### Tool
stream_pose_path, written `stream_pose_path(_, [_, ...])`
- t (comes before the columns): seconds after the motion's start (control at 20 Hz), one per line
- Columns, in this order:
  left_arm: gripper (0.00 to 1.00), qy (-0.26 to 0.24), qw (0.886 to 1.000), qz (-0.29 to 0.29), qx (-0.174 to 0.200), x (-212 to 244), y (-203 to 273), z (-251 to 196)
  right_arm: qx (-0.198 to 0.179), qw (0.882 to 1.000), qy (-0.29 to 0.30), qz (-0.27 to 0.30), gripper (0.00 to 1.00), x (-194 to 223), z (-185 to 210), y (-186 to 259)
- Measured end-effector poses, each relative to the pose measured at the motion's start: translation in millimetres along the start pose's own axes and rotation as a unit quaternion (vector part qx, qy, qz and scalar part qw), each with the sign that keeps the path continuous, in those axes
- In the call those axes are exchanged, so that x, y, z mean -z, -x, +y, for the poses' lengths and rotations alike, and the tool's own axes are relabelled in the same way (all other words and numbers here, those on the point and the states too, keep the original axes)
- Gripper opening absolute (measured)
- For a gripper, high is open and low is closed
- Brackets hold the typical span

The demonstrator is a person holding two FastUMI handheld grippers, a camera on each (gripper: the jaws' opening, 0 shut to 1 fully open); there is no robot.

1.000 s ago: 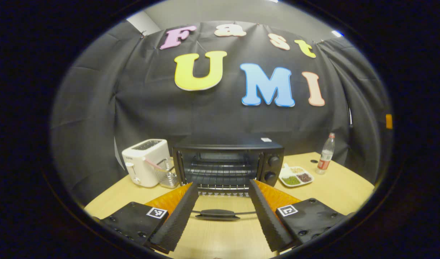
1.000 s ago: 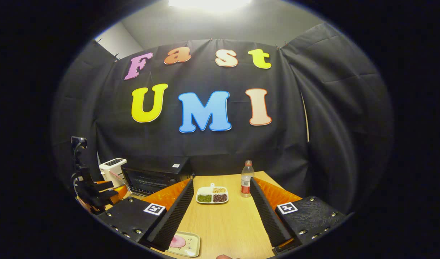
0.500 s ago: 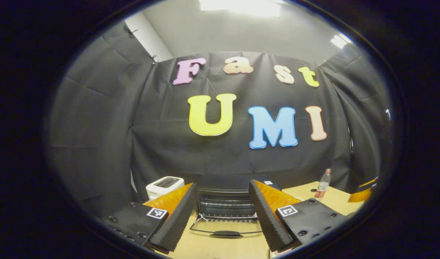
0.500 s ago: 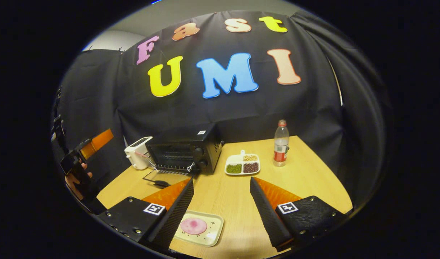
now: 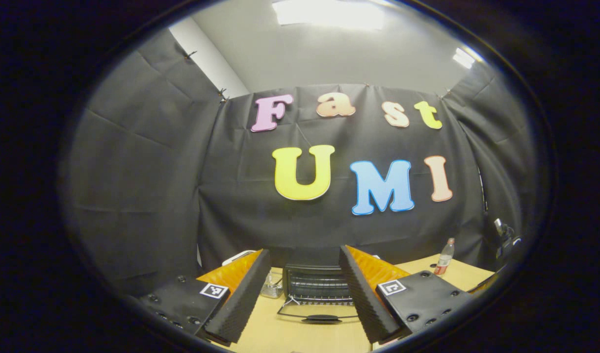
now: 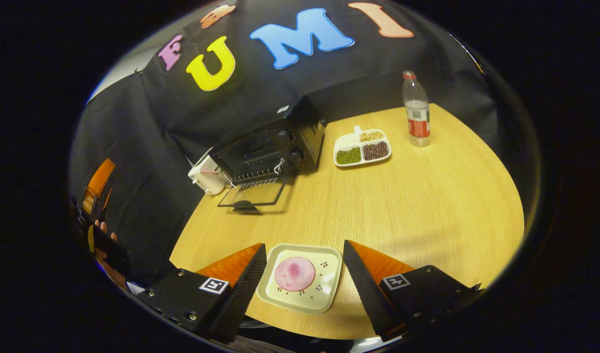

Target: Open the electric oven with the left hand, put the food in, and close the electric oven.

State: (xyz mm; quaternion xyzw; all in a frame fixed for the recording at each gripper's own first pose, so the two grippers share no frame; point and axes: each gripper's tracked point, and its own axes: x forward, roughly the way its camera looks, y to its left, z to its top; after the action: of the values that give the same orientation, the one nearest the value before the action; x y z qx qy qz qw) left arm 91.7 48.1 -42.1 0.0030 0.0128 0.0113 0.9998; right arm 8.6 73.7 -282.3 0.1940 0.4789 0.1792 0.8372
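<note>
seemingly a staged recording booth, not a real kitchen: black cloth walls (image 5: 147, 186), round wooden table (image 6: 427, 196), oven (image 6: 270, 147), toaster (image 6: 204, 177).

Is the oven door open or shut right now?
Open: the oven door lies folded down flat on the table, leaving the rack inside the oven exposed.

No readable text, brand or number can be made out. A red label is wrapped around the bottle (image 6: 416, 110) near the tabletop's far edge, but its print is too small to be read. A small white sticker is seen on top of the electric oven (image 6: 275, 142), also illegible. Square black-and-white coded markers are carried on both grippers' bodies; no characters are given.
</note>
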Motion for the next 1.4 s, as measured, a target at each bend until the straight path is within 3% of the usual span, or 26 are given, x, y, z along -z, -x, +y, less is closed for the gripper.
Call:
stream_pose_path(0.25, [0.99,-0.008,1.0,0.0,-0.001,-4,13,4,0.0,0.995,-0.033,0.094,0.98,39,-14,-24])
stream_pose_path(0.55, [0.99,-0.01,1.0,0.007,0.001,4,15,8,0.004,0.976,-0.076,0.205,0.96,82,-29,-34])
stream_pose_path(0.6, [0.99,-0.012,1.0,0.009,0.0,5,15,9,0.007,0.974,-0.078,0.21,0.86,83,-32,-34])
stream_pose_path(0.65, [0.99,-0.012,1.0,0.009,0.0,6,16,11,0.013,0.974,-0.083,0.212,0.87,82,-35,-38])
stream_pose_path(0.75, [0.99,-0.007,1.0,0.011,-0.001,7,14,12,0.006,0.969,-0.099,0.227,0.71,81,-34,-39])
stream_pose_path(0.8, [0.99,-0.005,1.0,0.011,-0.002,7,12,13,0.021,0.966,-0.1,0.236,0.71,84,-42,-42])
stream_pose_path(0.85, [1.0,-0.005,1.0,0.012,-0.002,7,11,14,0.032,0.965,-0.097,0.241,0.54,87,-50,-41])
stream_pose_path(0.9, [1.0,-0.006,1.0,0.012,-0.002,9,10,14,0.033,0.963,-0.106,0.245,0.27,82,-51,-36])
stream_pose_path(0.95, [1.0,-0.006,1.0,0.012,-0.002,9,10,15,0.031,0.962,-0.11,0.248,0.18,84,-50,-40])
stream_pose_path(1.1, [1.0,-0.004,1.0,0.014,0.002,13,7,11,0.038,0.96,-0.111,0.255,0.18,91,-51,-43])
stream_pose_path(1.15, [1.0,-0.003,1.0,0.014,0.003,13,6,11,0.033,0.959,-0.105,0.26,0.02,88,-51,-42])
stream_pose_path(1.3, [1.0,-0.001,1.0,0.014,0.006,14,3,10,0.033,0.962,-0.088,0.255,0.06,87,-54,-44])
stream_pose_path(1.35, [1.0,-0.003,1.0,0.014,0.005,13,1,11,0.032,0.963,-0.079,0.254,0.0,93,-48,-41])
stream_pose_path(1.4, [0.99,-0.003,1.0,0.013,0.005,14,1,12,0.028,0.963,-0.078,0.255,0.0,92,-44,-43])
